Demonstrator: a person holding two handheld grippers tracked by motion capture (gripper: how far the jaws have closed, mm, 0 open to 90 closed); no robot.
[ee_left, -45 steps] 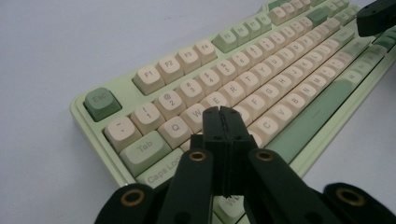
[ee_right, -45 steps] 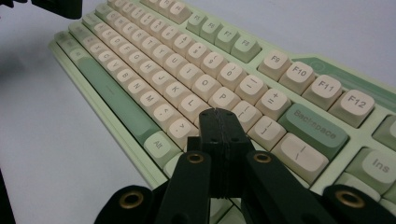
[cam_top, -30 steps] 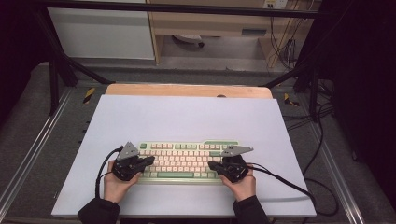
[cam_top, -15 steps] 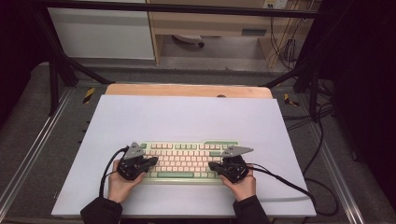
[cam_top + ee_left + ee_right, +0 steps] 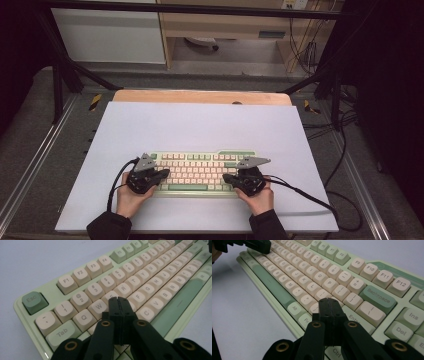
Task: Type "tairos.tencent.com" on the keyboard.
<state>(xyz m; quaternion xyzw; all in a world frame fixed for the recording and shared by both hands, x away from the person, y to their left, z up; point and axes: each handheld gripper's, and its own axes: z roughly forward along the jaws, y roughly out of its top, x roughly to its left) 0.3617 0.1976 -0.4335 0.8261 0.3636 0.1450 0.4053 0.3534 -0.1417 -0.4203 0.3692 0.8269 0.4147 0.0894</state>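
I'm working the keyboard [image 5: 202, 173] with both tools as if typing, each used as a single pressing tip. It lies flat on the pale bench [image 5: 200, 125], its left end under my left gripper [image 5: 119, 300] and its right end under my right gripper [image 5: 329, 301].

Both sets of jaws are pressed together with nothing between them. In the left gripper view the tip sits over the letter rows, just past the W key [image 5: 98, 307] and between it and the C key [image 5: 146, 313]; I cannot tell whether it is touching a cap or hovering. In the right gripper view the tip hangs above the lower rows, with the Enter key [image 5: 357, 320] just beside it and the Backspace key [image 5: 378, 298] farther ahead.

Next, I judge, comes a short straight dip onto one cap, keeping the jaws together so the tip does not straddle two keys.
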